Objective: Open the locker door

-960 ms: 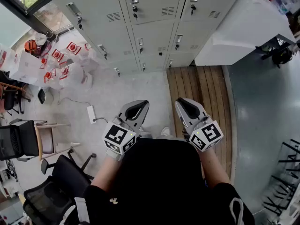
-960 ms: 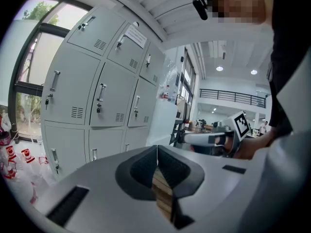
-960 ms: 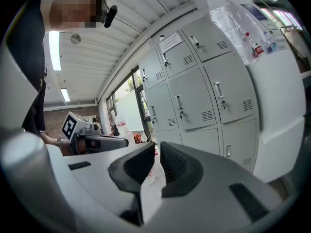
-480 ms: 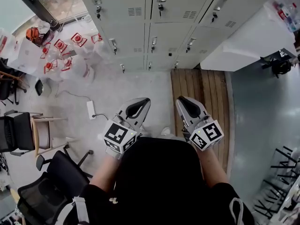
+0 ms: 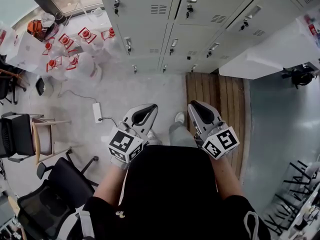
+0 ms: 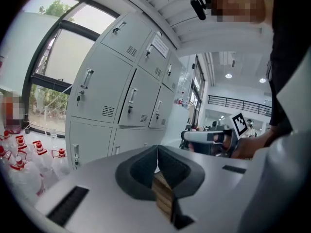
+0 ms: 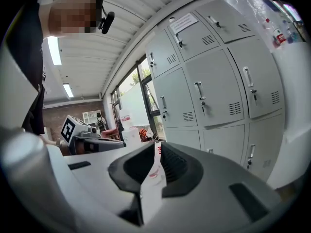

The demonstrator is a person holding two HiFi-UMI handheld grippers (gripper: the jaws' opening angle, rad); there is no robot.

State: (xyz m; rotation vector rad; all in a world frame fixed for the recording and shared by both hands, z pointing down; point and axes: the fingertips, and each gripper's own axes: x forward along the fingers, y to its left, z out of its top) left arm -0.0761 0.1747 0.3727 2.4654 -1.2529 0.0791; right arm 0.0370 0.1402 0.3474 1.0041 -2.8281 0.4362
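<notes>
– Starting with the tools: how do the two grey moulded-plastic grippers stand?

– Both sit low in front of the person's black top, noses towards the wall. The left gripper (image 5: pixel 145 113) has its ribbed black rubber pads (image 6: pixel 167 166) pressed together at the tip, with nothing between them. The right gripper (image 5: pixel 199 110) shows only a hairline slit between its own ridged pads (image 7: pixel 171 165), so it is closed and empty too. Each carries a white cube printed with black square markers (image 5: pixel 124 146).

– And the locker?

– The bank of pale grey sheet-metal lockers (image 5: pixel 150 29) stands ahead, well apart from both tools. Its flat rectangular locker doors (image 7: pixel 216 89) all lie flush and shut. Each has a slim upright chrome handle (image 7: pixel 198 89), a small lock below it and a patch of louvred vent slots (image 7: pixel 234 109).

– What lies around?

– A strip of brown wooden planks (image 5: pixel 215 99) runs from the lockers' foot towards the right gripper. Beside it is a smooth grey speckled floor (image 5: pixel 135 91). Translucent plastic jugs with red caps (image 5: pixel 75 59) cluster at the lockers' left end. A black mesh swivel chair (image 5: pixel 50 199) stands at lower left.
</notes>
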